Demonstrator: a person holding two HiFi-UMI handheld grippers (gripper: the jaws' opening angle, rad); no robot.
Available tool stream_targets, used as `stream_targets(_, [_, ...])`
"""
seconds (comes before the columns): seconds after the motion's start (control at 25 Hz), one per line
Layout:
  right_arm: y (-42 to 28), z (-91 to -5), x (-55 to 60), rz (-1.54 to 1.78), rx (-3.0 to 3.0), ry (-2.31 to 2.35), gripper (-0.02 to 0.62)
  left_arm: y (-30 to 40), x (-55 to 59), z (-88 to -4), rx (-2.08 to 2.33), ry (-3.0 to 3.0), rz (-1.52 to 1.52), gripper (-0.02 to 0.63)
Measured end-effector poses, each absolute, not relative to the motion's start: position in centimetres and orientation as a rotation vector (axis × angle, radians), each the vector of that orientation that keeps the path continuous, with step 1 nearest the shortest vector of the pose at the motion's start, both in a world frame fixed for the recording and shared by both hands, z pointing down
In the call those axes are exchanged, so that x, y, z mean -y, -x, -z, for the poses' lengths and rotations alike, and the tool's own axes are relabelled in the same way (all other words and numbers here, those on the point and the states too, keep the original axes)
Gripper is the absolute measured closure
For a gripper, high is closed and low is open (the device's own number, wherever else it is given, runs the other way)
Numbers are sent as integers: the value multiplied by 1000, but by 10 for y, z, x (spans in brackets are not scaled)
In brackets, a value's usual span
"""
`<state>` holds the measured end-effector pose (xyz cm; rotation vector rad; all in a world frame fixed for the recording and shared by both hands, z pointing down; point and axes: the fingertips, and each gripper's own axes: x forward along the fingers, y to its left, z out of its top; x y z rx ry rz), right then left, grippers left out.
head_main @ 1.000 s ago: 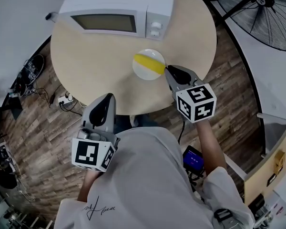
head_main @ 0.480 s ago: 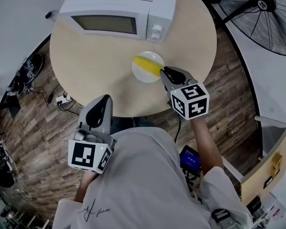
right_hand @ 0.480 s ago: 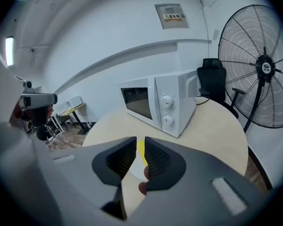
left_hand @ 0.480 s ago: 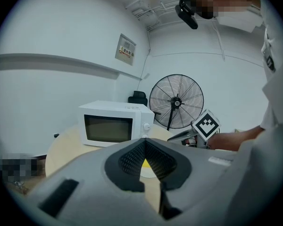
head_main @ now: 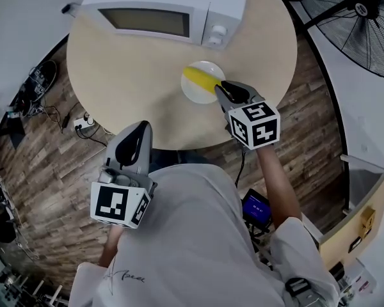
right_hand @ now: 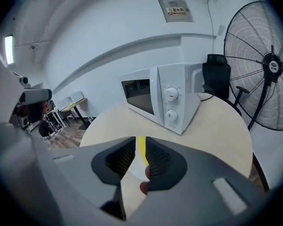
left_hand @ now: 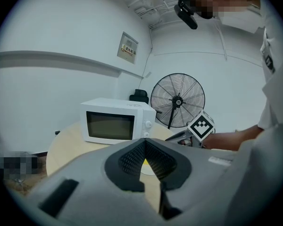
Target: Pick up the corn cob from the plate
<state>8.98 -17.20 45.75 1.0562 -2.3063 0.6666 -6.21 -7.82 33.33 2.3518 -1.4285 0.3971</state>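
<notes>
Your right tongs [right_hand: 141,144] were clenched on the near end of the corn cob [head_main: 201,78]. One dark pad sat on each side of the yellow end, and the rest of the cob poked out past the tips. The corn cob lay slanted across the small white plate [head_main: 193,94] and I could not tell if it had come up off it yet. The plate sat on the round, pale table [head_main: 128,75], near the edge on your right side.

Your left tongs [left_hand: 144,142] were clenched too, with the tips pressed together and nothing between them. You held them low by your body, just off the near edge of the table, above the wood floor [head_main: 45,152].

A white microwave [head_main: 160,8] stood at the far side of the table, just past the plate, with its door shut. A big black fan [head_main: 365,18] stood on the floor off to your right.
</notes>
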Motion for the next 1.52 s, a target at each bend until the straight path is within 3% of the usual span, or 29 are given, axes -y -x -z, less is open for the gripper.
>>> stream_targets(0.76, [-74,-504,183,-738,2237,-964,477,74,85,-346,1401,-2322,-430,611])
stream_targets(1.52, [-59,-555,197,-591,2118,-783,411,88,100,-356,1414,-2265,-452,611])
